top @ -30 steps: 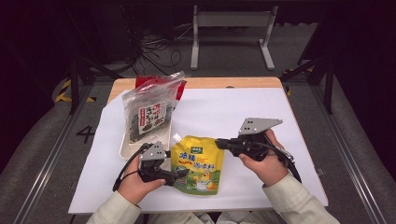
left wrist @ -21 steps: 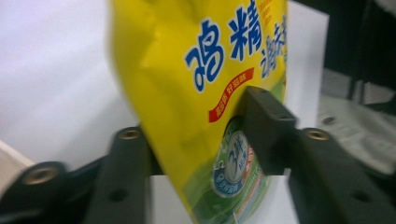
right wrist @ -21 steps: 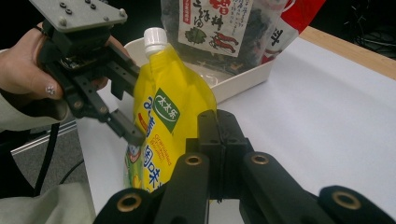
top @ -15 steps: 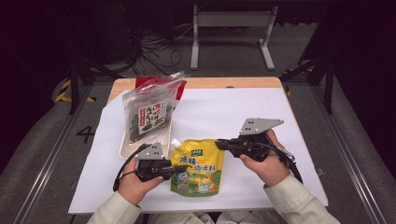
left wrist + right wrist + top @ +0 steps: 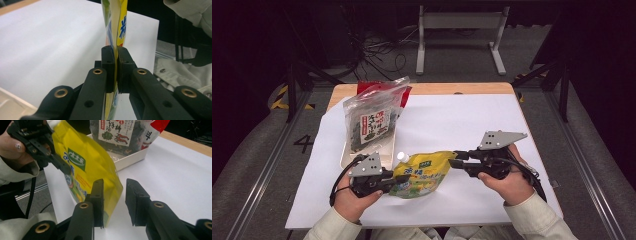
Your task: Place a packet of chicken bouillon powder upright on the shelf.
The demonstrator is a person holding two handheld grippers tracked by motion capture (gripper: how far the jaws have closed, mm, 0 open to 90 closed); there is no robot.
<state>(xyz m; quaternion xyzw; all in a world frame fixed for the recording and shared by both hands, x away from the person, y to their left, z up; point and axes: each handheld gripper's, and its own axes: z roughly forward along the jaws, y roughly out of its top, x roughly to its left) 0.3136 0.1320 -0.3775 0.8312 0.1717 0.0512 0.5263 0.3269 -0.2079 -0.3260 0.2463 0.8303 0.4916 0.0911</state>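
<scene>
A yellow spouted pouch (image 5: 424, 174) is held off the white sheet, its white cap (image 5: 401, 156) toward the tray. My left gripper (image 5: 393, 183) is shut on the pouch's lower left edge; in the left gripper view the pads (image 5: 108, 62) press the pouch (image 5: 117, 22) edge-on between them. My right gripper (image 5: 456, 162) is open at the pouch's right end. In the right gripper view the pouch (image 5: 85, 167) has its corner in the gap of my right gripper (image 5: 113, 187), touching the left finger (image 5: 98, 195). The left gripper (image 5: 58, 165) shows there on the pouch's far edge.
A white tray (image 5: 388, 156) stands at the left middle of the table. A clear bag of dark seaweed (image 5: 371, 120) and a red packet (image 5: 366, 88) lean in it. White sheet (image 5: 472, 120) covers the wooden table; the right and far parts are bare.
The left gripper has lifted and turned the pouch from lying lengthwise to pointing right, so its end now reaches the right gripper's open jaws. The right hand has barely moved.
</scene>
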